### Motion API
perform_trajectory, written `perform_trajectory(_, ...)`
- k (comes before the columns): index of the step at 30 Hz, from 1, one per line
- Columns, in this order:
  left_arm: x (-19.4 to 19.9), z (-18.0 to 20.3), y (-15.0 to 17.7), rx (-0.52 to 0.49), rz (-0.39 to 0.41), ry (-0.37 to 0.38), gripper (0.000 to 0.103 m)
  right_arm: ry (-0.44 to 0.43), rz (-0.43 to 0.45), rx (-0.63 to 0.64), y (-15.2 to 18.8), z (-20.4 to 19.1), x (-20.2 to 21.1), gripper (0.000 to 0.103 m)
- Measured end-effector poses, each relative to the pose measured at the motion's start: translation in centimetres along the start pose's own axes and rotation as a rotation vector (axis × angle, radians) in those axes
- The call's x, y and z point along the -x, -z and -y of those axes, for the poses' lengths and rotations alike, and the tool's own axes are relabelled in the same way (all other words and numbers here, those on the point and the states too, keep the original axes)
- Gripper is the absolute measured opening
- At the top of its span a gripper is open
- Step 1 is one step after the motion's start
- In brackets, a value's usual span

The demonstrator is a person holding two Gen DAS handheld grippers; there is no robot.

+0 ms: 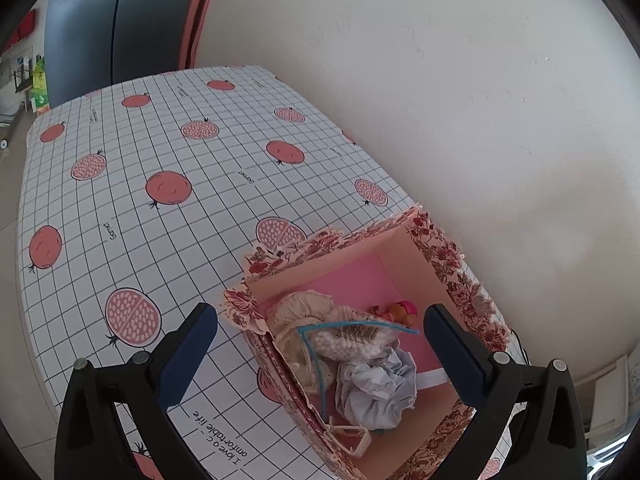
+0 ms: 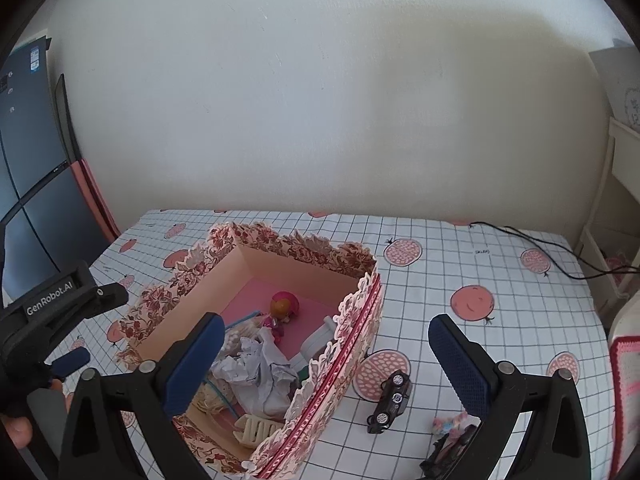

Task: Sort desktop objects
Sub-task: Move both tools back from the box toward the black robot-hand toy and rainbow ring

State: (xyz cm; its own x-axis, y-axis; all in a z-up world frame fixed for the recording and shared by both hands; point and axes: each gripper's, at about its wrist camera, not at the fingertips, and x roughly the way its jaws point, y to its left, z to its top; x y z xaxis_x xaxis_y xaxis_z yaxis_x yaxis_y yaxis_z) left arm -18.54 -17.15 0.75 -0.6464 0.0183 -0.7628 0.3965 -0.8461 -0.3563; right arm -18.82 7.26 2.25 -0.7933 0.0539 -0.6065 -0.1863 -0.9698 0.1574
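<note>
Since nearly everything is already piled in the floral box (image 2: 280, 276), what's left of the sorting sits on the tablecloth (image 2: 460, 248) to its right: a black toy car (image 2: 390, 398) tipped on its side just beside the box's red-striped wall, and nearer the camera a small pastel pink thing (image 2: 450, 426) lying against some dark object at the frame's bottom edge that's too cut off to identify. Inside the box are a crumpled paper ball (image 1: 376, 388), a zip bag of white beads (image 1: 352, 340), a pink-helmeted doll (image 2: 282, 308), and a cream woven piece in the near corner.

Both tongs are spread wide with nothing in them. The left gripper (image 1: 320, 356) hovers over the box's near end, its blue pads either side of the paper and bag without touching them. The right gripper (image 2: 324, 364) is angled down at the table, box wall and car both in the gap between its fingers.

So the car looks like the next pick, and the right one's the obvious tool for it. Doing it well probably means shifting right so the box's scalloped rim isn't between the jaws, then closing across the car's narrow body, not nose to tail. On its side it may roll or skid, so come down square and low. The black cable (image 2: 540, 244) at the back is well apart, no worry there.
</note>
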Motion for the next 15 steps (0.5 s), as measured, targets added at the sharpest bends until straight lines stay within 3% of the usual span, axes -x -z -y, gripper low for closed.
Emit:
perform_trajectory(9,1.3,1.7,0.6,-0.075,0.060,0.005,0.103,0.049,-0.018,0.039,-0.1,0.9,0.5,0.103)
perform_trajectory(15,2.1,2.8,1.4,-0.137,0.089,-0.066,0.103,0.107,-0.027,0.055,-0.3,2.3,1.1,0.103)
